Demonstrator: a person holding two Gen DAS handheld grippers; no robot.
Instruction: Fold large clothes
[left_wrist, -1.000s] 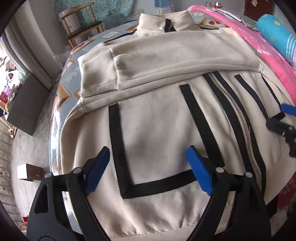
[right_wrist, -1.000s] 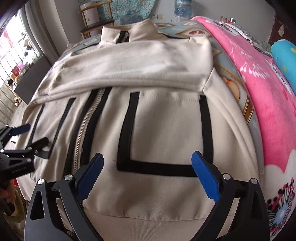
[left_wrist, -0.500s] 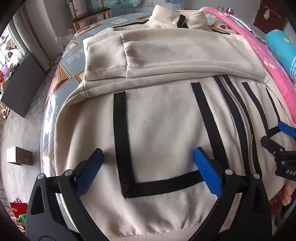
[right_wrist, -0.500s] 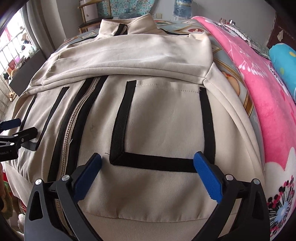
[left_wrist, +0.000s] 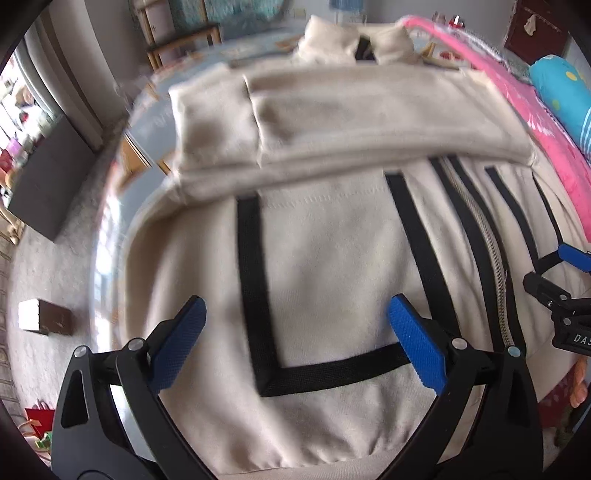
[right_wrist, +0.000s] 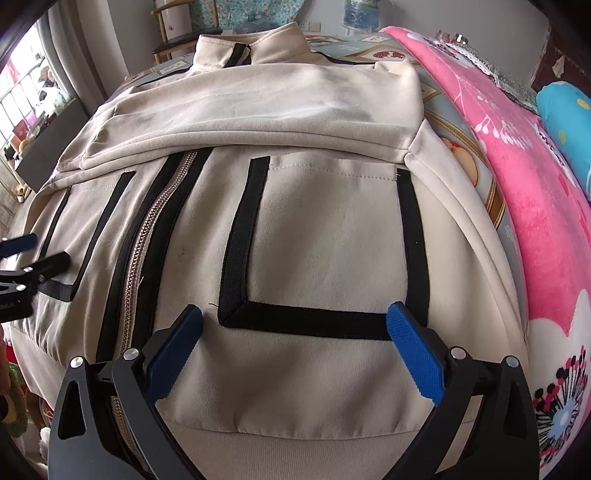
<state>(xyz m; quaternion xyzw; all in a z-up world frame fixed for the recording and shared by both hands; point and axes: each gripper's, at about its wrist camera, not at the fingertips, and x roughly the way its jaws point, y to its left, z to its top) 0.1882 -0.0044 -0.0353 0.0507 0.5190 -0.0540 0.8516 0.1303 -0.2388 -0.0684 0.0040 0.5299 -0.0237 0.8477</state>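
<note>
The beige zip-up jacket (right_wrist: 325, 229) lies front side up on the bed, collar at the far end, hem nearest you. Both sleeves (right_wrist: 258, 107) are already folded across the chest, one on the other. The zipper (right_wrist: 147, 236) is closed and runs down the middle, between the black-trimmed pockets (right_wrist: 321, 240).

Compared with a second ago, your left gripper (left_wrist: 295, 343) has finished opening: its blue pads now stand at full spread and hold nothing. Its view has shifted slightly and is blurred. It hangs over the pocket on its side, close to the hem (left_wrist: 295, 446). Your right gripper (right_wrist: 295, 343) is spread equally wide and empty, as it was a second ago, above the other pocket.

Judgement: sleeve folding is complete, and both tools are positioned for the next fold, most likely lifting the hem toward the collar (right_wrist: 251, 48).

- Take each hem corner through all layers.
- Lift both sides evenly, or the stacked sleeves may slide.
- Keep clear of the pink blanket (right_wrist: 517, 166) just beside the jacket.
</note>
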